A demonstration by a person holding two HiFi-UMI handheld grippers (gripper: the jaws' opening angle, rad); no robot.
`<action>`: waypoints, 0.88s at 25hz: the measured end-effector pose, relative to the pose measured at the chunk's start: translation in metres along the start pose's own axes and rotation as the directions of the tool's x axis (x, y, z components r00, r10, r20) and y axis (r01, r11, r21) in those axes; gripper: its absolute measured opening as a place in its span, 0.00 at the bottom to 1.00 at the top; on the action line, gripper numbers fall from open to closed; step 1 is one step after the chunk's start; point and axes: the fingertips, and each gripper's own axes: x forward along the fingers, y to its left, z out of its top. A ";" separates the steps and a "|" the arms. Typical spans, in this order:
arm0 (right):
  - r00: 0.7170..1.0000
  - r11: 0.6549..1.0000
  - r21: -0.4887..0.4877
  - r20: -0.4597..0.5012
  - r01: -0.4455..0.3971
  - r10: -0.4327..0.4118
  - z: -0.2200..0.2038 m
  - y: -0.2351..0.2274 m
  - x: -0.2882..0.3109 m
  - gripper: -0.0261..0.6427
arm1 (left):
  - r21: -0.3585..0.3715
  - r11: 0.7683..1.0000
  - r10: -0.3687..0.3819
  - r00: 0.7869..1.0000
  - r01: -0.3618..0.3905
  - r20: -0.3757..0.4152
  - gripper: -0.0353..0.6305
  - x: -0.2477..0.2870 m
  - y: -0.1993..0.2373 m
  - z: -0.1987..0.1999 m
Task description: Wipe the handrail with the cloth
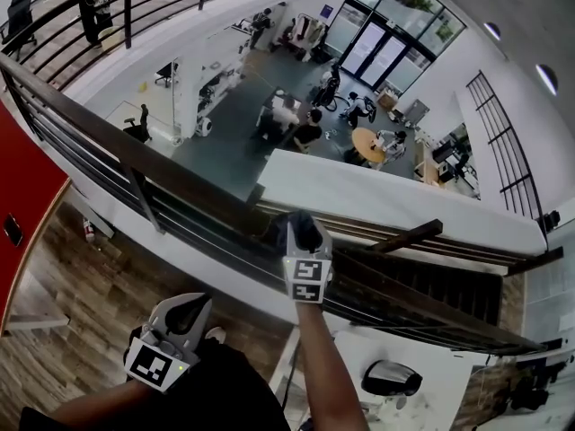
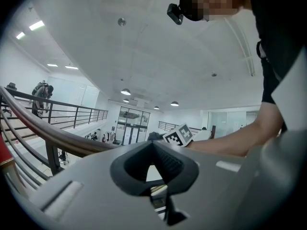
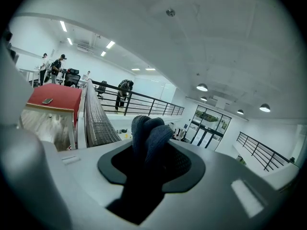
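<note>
Right gripper (image 1: 304, 236): we hold it out at the handrail (image 1: 126, 146), its jaws pinching the cloth (image 3: 146, 131).
Cloth: dark grey and bunched, poking out past the jaw tips. It sits at the handrail's top edge, about midway along the stretch we see. We cannot tell whether it presses on the rail.
Left gripper (image 1: 182, 317): we hold it low by our body, on the handrail's near side, not touching it.
Left jaws: tips pressed together, nothing between them.

The handrail (image 1: 90, 122) top lies bare from the middle to the upper left; thin bars (image 1: 63, 137) block the gap under it.
</note>
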 end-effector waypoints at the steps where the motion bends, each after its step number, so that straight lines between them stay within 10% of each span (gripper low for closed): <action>1: 1.000 1.000 0.001 -0.001 0.005 -0.005 -0.001 -0.002 -0.002 0.25 | -0.002 1.000 -0.002 1.000 0.002 0.000 0.05 0.000 -0.001 0.000; 22: 0.996 0.996 0.026 -0.018 0.087 -0.087 -0.027 -0.047 -0.029 0.25 | -0.020 0.999 -0.048 0.999 0.048 -0.012 0.05 0.014 -0.026 -0.008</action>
